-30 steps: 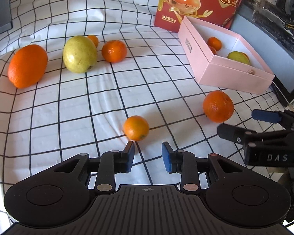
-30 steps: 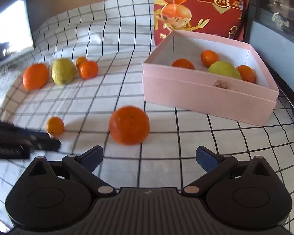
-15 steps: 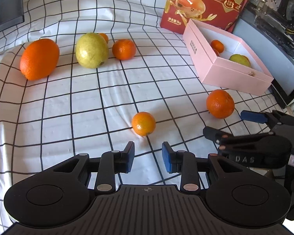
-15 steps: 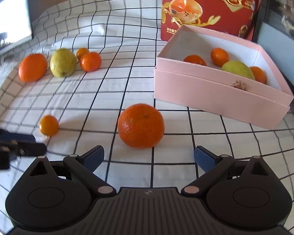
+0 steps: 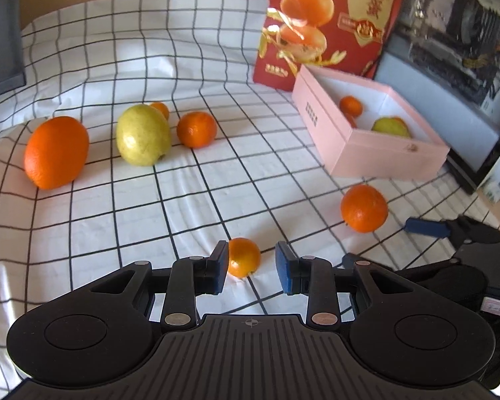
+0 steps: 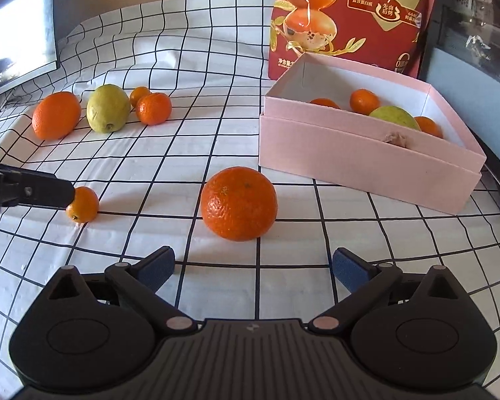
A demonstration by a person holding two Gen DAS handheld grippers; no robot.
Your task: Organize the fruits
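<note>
Left gripper low, jaws parted narrowly, right gripper beside it, jaws spread wide

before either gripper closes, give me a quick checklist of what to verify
1. Small round orange kumquat between the left gripper fingers: ok, off-centre toward the left finger.
2. Left jaws open wide enough: ok.
3. Big dimpled orange mandarin ahead of the right gripper: ok, not yet between the fingers.
4. Right jaws open wider than the mandarin: ok.
5. Space left in the pink cardboard box: ok, bare floor shows.
6. Grippers clear of each other: cannot tell.
</note>
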